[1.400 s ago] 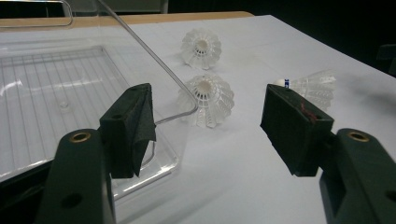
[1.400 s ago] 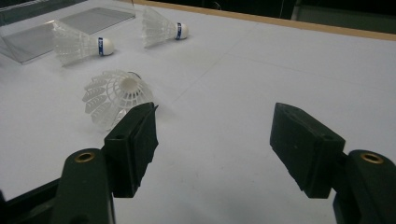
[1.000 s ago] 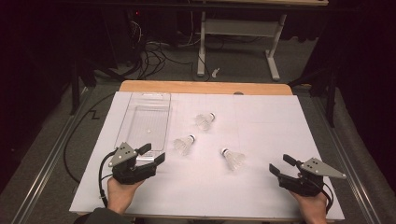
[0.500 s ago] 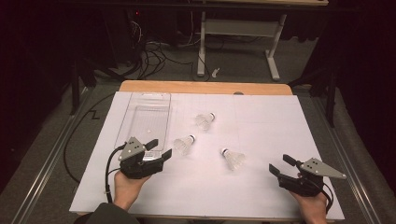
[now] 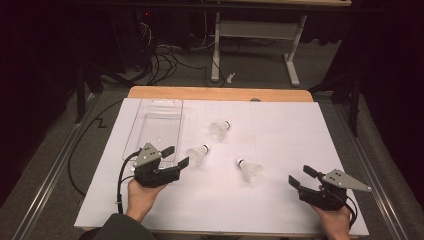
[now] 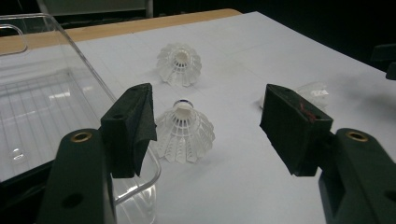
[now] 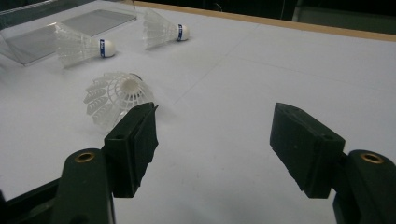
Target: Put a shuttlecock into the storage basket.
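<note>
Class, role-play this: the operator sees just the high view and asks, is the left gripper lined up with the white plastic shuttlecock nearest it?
Observer: Yes; in the left gripper view that white plastic shuttlecock lies framed between the left gripper's open jaws, untouched.
Operator: Anything in the way?
Observer: The clear plastic tray's rounded corner shows right beside one jaw.
Operator: And the right gripper?
Observer: The right gripper is open; another white shuttlecock lies ahead of one jaw, cork end facing its camera.
</note>
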`<state>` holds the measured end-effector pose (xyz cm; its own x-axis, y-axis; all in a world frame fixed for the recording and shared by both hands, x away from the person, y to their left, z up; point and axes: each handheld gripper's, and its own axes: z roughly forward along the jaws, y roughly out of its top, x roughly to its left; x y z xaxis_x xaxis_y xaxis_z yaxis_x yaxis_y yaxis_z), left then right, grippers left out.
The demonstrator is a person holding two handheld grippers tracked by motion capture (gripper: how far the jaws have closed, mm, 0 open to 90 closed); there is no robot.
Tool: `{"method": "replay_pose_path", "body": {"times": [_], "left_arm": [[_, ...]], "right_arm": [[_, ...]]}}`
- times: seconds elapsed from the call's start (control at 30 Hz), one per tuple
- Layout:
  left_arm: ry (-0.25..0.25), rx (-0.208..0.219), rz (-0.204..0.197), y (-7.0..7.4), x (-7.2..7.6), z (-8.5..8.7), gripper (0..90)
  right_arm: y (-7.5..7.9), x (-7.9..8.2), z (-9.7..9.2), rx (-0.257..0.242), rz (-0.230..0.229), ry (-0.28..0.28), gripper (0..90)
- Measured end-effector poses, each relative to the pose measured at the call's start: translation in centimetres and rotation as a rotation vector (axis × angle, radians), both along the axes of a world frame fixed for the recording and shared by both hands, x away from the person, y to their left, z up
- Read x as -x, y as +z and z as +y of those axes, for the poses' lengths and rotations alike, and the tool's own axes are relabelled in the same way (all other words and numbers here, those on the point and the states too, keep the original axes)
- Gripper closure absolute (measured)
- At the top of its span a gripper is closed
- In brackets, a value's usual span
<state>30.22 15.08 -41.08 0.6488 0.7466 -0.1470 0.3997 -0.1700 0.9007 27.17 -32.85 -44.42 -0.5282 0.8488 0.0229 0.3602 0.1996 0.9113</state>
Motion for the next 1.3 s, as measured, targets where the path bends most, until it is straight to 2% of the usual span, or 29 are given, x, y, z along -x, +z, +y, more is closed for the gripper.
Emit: {"method": "replay_pose_path", "body": {"times": [0.23, 0.4, 0.5, 0.63, 1.3], "left_arm": [[0.006, 0.017, -0.007, 0.4, -0.9, -0.7, 35.8], [-0.007, 0.0, -0.006, 0.5, -1.2, -1.1, 35.6], [0.004, -0.012, -0.012, 0.5, -1.3, -1.1, 35.7], [0.007, 0.009, 0.0, 0.4, -1.7, -1.2, 35.8], [0.0, 0.005, 0.003, 1.0, -3.3, -2.9, 35.4]], "right_arm": [[0.0, 0.0, -0.1, -0.008, 0.002, -0.001, 32.6], [0.0, -0.1, -0.1, -0.006, 0.003, 0.0, 32.6], [0.0, -0.1, 0.0, -0.006, 0.003, 0.004, 32.6], [-0.1, -0.1, 0.0, -0.005, 0.003, 0.006, 32.6], [0.0, 0.0, 0.0, -0.011, 0.0, 0.01, 32.4]]}}
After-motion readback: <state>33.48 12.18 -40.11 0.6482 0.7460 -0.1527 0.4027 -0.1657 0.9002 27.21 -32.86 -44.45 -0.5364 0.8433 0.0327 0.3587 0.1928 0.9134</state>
